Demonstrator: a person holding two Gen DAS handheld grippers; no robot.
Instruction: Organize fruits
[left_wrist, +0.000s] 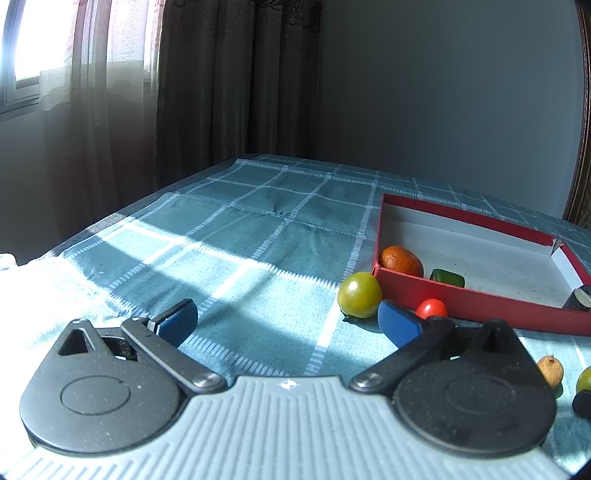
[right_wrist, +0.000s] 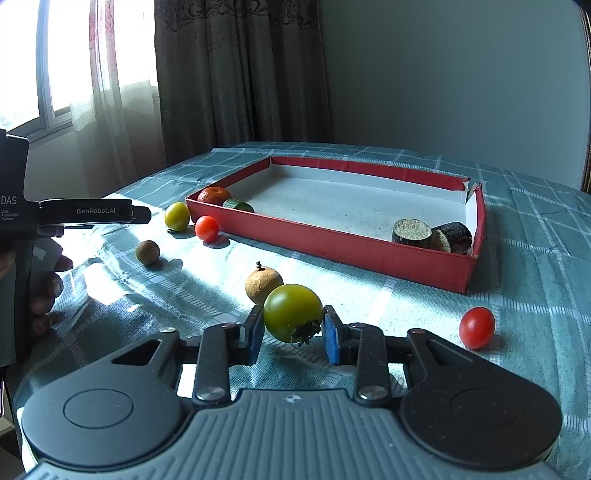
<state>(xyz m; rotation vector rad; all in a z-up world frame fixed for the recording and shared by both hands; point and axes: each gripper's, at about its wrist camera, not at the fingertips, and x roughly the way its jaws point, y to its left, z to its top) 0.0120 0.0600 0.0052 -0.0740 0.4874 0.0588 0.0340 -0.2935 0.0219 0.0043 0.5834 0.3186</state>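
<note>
In the right wrist view my right gripper is shut on a green tomato, its blue pads pressing both sides, low over the checked cloth. A brown longan lies just behind it. The red box beyond holds an orange, a green fruit and two dark cut pieces. My left gripper stands wide open and holds nothing. A yellow-green tomato and a red cherry tomato lie by its right finger, outside the red box.
More loose fruit lies on the cloth: a red tomato at the right and a brown longan at the left. A hand holds the left gripper at the left edge. Curtains and a window stand behind the table.
</note>
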